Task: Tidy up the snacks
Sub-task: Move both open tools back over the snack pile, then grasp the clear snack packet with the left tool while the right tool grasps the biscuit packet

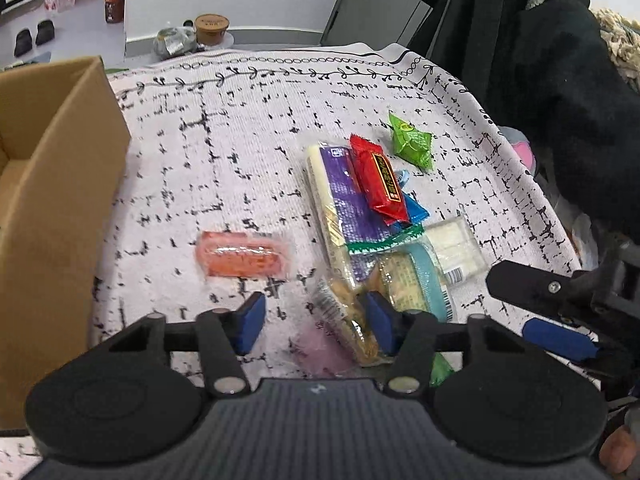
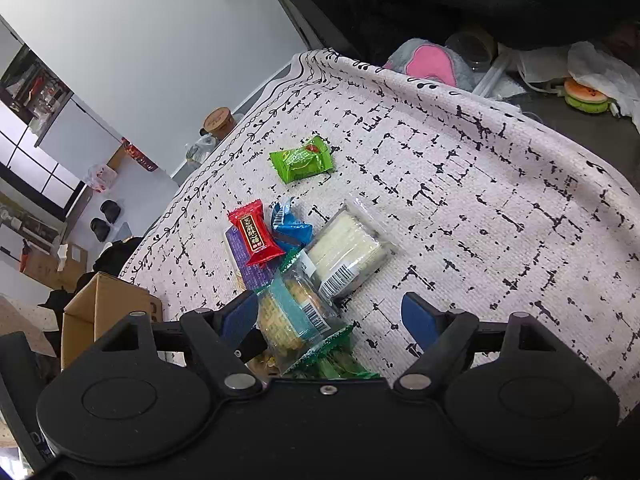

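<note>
A pile of snacks lies on the patterned cloth (image 1: 240, 140): a red candy bar (image 1: 380, 178) on a purple pack (image 1: 348, 208), a blue candy (image 1: 414, 210), a green candy (image 1: 412, 142), a clear white-wafer pack (image 1: 454, 248), a teal biscuit pack (image 1: 412, 280). An orange pack (image 1: 244, 254) lies apart, left, blurred. A cardboard box (image 1: 48, 208) stands far left. My left gripper (image 1: 316, 322) is open, low by the pile's near edge. My right gripper (image 2: 332, 318) is open over the teal pack (image 2: 296, 316); it also shows in the left wrist view (image 1: 540, 312).
A dark coat (image 1: 540, 60) hangs at the back right. A brown-lidded cup (image 1: 212, 26) and a bagged item (image 1: 176, 40) stand beyond the cloth's far edge. A pink-and-grey plush (image 2: 432, 64) and a toy burger (image 2: 588, 96) lie off the cloth's right side.
</note>
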The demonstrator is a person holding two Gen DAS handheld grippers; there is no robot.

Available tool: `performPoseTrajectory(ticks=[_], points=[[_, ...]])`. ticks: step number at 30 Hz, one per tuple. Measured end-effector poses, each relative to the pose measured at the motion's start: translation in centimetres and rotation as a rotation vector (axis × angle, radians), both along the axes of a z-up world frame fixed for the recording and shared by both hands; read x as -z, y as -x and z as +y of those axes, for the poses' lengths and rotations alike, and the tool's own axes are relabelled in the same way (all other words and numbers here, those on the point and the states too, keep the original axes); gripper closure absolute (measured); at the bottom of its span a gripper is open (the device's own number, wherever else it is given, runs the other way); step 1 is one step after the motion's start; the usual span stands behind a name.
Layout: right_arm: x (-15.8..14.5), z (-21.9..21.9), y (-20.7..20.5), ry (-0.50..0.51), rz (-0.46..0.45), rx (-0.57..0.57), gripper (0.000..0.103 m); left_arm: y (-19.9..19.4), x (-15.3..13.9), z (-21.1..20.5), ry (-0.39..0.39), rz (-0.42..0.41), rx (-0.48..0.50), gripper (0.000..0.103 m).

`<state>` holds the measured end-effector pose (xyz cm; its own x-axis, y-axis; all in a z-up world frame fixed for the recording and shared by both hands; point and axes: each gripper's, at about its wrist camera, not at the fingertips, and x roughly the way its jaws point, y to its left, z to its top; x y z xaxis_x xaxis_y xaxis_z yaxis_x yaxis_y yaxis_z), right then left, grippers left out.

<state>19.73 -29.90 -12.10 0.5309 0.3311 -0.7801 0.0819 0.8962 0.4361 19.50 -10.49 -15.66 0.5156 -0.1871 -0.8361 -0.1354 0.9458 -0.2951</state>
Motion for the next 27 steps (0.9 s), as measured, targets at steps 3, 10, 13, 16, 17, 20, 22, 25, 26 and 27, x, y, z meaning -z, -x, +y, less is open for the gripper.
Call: performPoseTrajectory(ticks=[3,10,13,16,17,20,22,25,26,27], points=[[0.1,0.6,-0.2,-0.001,-0.003,-0.018,0.024,-0.1,0.3,0.1,0.024,0.008,-0.012,0.071],[0.1,2.3,-0.7,0.021,-0.017,-0.055,0.024,0.2,-0.4,1.0,0.017,-0.015,-0.031,0.085],[0.3,2.6,-0.8,0.027,-0.011,-0.060,0.024,0.3,-0.8,1.5,0.011,-0.028,-0.036,0.086],[0.5,3.1,-0.9,0.041,-0.011,-0.068,0.024,0.4,-1.2,2.0,0.005,-0.036,-0.044,0.086],[0.6,3.3,-1.0,0.047,-0.011,-0.070,0.024,0.4,-1.3,2.2,0.005,-0.039,-0.048,0.086],[0.9,4.2,-1.1,0.065,-0.011,-0.084,0.021,0.5,-1.4,2.8,0.003,-0.044,-0.056,0.086],[1.0,4.8,-1.2,0.087,-0.016,-0.097,0.017,0.6,-1.4,3.1,0.005,-0.044,-0.063,0.086],[1.3,5.6,-1.2,0.119,-0.017,-0.121,0.015,0.6,-1.3,3.8,0.006,-0.042,-0.074,0.085],[1.5,5.8,-1.3,0.128,-0.016,-0.125,0.014,0.6,-1.3,4.0,0.007,-0.041,-0.079,0.085],[1.6,6.1,-1.3,0.136,-0.014,-0.129,0.014,0.6,-1.2,4.2,0.007,-0.041,-0.083,0.085]])
